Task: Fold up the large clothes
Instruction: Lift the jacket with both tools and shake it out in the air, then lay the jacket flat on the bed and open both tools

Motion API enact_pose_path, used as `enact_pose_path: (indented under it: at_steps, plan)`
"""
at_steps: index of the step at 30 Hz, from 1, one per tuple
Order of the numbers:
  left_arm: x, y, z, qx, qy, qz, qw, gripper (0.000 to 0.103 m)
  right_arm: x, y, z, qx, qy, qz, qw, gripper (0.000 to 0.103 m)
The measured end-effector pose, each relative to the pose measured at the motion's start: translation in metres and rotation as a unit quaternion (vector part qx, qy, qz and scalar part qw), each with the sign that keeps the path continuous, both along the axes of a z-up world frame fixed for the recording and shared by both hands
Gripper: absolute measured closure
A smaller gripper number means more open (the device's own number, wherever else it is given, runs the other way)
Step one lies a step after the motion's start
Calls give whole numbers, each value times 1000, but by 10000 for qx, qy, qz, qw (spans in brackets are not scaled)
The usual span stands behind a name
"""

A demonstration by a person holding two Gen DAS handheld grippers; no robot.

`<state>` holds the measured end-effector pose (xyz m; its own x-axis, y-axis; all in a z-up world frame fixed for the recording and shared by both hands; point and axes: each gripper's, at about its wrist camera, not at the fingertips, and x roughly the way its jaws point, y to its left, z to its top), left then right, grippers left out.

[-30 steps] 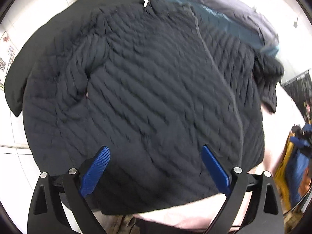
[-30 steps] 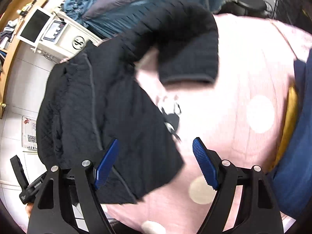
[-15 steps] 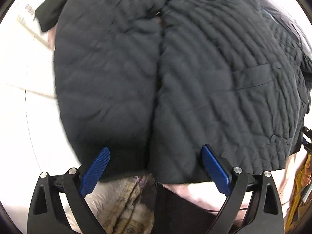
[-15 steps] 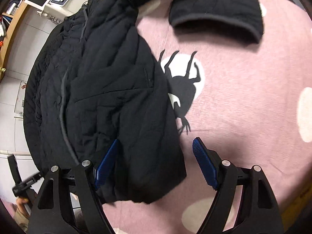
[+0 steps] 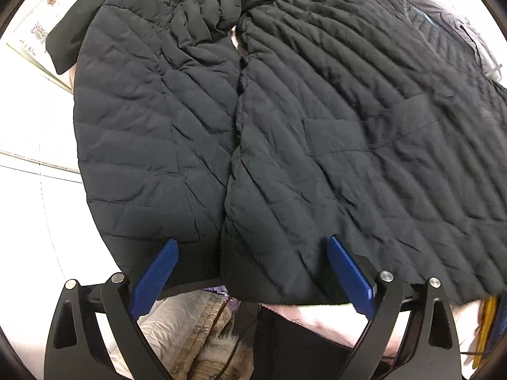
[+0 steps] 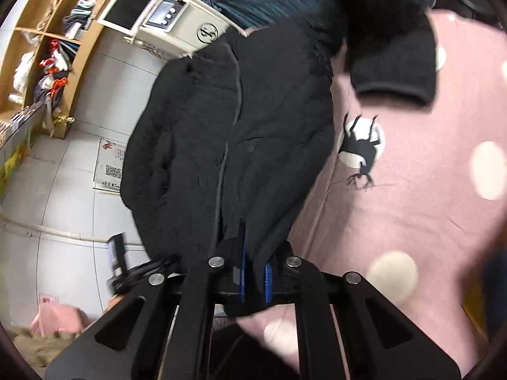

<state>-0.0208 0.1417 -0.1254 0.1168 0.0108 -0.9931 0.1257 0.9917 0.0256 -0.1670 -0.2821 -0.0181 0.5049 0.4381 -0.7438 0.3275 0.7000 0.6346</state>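
A black quilted puffer jacket [image 5: 285, 120] lies spread on a pink bed cover, its two front panels meeting at the middle opening. My left gripper [image 5: 250, 269] is open, its blue pads [image 5: 155, 272] just above the jacket's bottom hem, holding nothing. In the right wrist view the jacket [image 6: 221, 133] drapes over the bed's left edge, one sleeve [image 6: 393, 63] lying out on the pink cover [image 6: 412, 209]. My right gripper [image 6: 253, 281] is shut on the jacket's bottom hem corner, fabric pinched between the blue pads.
A beige patterned blanket with fur trim [image 5: 190, 332] lies below the bed edge. White tiled floor [image 6: 63, 196] with a paper sheet [image 6: 111, 164] lies left. A white cabinet with a screen [image 6: 164, 15] and wooden shelves [image 6: 47, 31] stand at the back.
My right gripper has closed on the jacket's hem corner; it was open half a second ago. My left gripper has come closer to the hem, still open.
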Motion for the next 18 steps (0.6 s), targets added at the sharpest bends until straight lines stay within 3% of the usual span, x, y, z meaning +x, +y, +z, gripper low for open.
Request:
enact_pose_path:
  at_steps: [2, 4, 7, 8, 9, 11, 12, 15, 18]
  plan:
    - [1, 2, 0, -109, 92, 28, 9999, 10, -18, 1, 28, -19, -33, -5, 10000, 97]
    - [1, 4, -1, -214, 141, -4, 9997, 10, -29, 10, 44, -371, 73, 232, 9990, 97]
    - [4, -2, -5, -25, 121, -225, 9997, 12, -28, 18, 26, -745, 439, 440, 9953, 92]
    - [6, -9, -9, 177, 103, -327, 9993, 20, -23, 23, 16, -838, 632, 516, 9931, 89]
    - [5, -17, -17, 343, 164, -449, 9983, 33, -20, 26, 4, -1005, 873, 556, 9895, 80]
    - [8, -27, -24, 313, 268, -626, 9972, 51, -15, 27, -21, -1206, 1326, 365, 9831, 54]
    - [8, -31, -25, 338, 265, -660, 9969, 55, -15, 22, -27, -1132, 1331, 164, 9845, 42]
    - [10, -28, -20, 409, 174, -713, 9965, 70, -16, 3, -38, -980, 1312, -290, 9861, 37]
    - [9, -21, -9, 242, 123, -517, 9983, 80, -20, -13, -60, -1034, 1388, -372, 9842, 36]
